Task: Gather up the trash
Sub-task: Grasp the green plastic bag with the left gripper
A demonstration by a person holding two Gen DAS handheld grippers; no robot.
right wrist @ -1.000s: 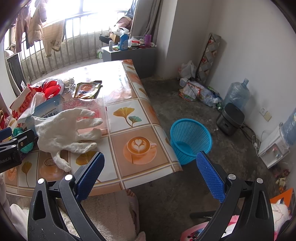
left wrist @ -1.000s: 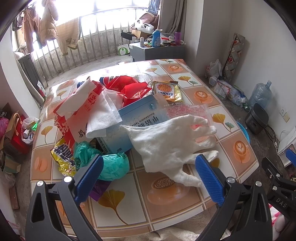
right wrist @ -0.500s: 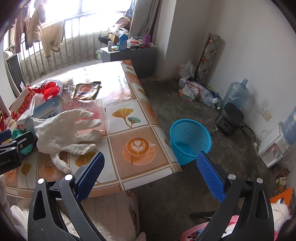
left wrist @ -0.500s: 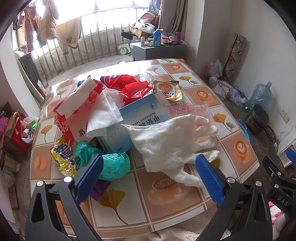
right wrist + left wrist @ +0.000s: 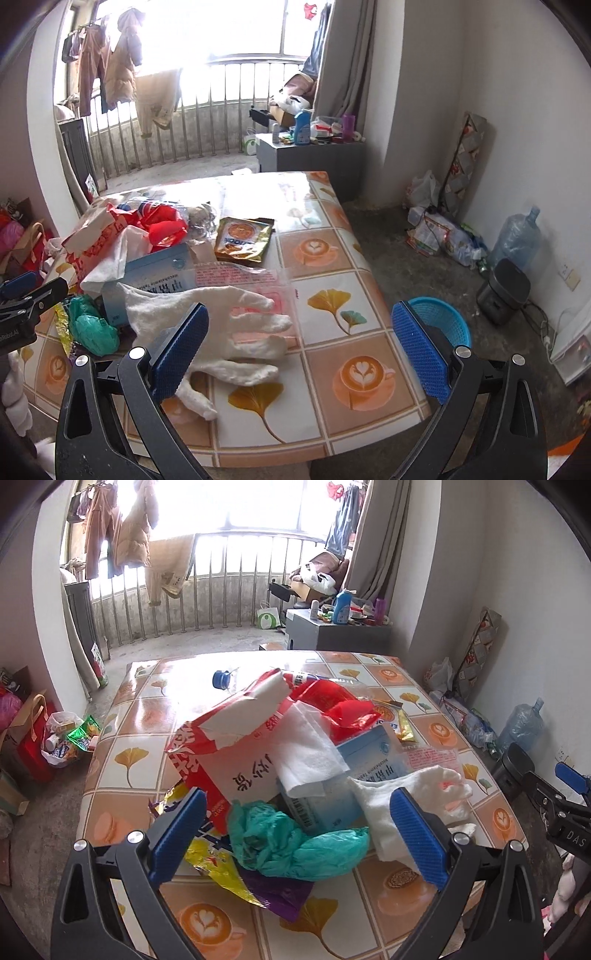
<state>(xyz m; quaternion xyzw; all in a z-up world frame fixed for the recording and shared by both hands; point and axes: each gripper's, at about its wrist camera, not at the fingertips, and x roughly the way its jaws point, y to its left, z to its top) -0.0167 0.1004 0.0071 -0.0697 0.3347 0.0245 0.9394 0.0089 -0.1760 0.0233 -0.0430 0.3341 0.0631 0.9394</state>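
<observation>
Teal plastic bag [image 5: 295,843] sits low in the centre of your left view, crumpled on the table [image 5: 140,716] — between the wide-open fingers of your left gripper [image 5: 299,834]. Your right gripper [image 5: 299,354] gapes empty too, its left finger over the white glove [image 5: 221,332]; the blue basket [image 5: 441,317] stands on the floor at mid-right.

Your left wrist camera sits low and close over the table's [image 5: 140,716] near edge, facing the balcony railing [image 5: 207,602]. Your right wrist camera looks the same way from further right, taking in the blue basket [image 5: 443,321]. Both views share the white glove [image 5: 413,797] [image 5: 221,314].
</observation>
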